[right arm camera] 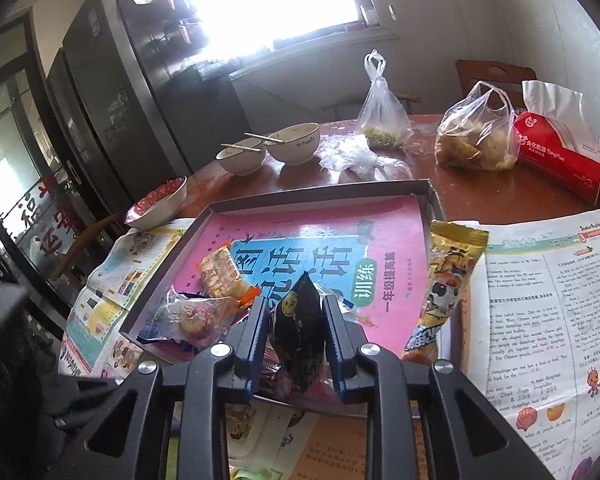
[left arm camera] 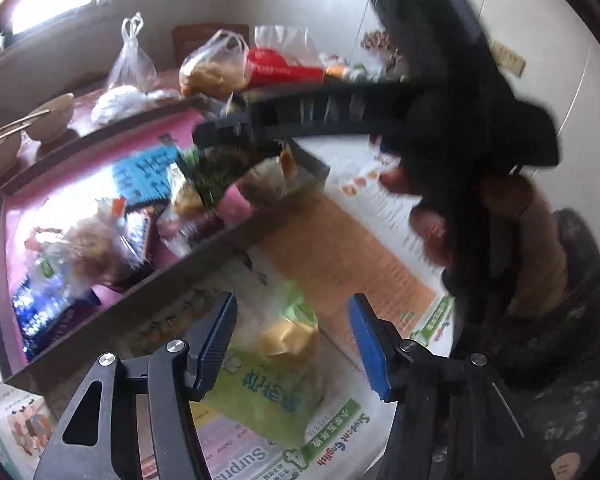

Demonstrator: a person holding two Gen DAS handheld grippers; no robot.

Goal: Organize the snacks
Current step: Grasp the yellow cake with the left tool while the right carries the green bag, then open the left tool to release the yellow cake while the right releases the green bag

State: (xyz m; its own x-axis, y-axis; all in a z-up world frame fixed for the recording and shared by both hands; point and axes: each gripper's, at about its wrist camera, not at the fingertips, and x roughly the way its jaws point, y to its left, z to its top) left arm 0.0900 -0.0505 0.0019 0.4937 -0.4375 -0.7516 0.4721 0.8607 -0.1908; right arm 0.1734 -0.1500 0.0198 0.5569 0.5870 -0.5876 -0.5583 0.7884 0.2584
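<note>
A: How far along was it?
B: Several wrapped snacks [right arm camera: 204,312] lay in the shallow dark tray [right arm camera: 228,206]. The right gripper [right arm camera: 296,320] pinched a black packet [right arm camera: 300,336] above it.
A: What remained?
B: The green-and-clear snack bag [left arm camera: 272,364] lay on newspaper [left arm camera: 340,240], between the left gripper's [left arm camera: 296,344] parted, empty jaws.

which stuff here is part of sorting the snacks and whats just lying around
For the job: tray, black snack packet in right gripper, yellow snack packet, green snack bag under left gripper.
Lying about: bowls, plastic bags, tissue pack, newspaper.
</note>
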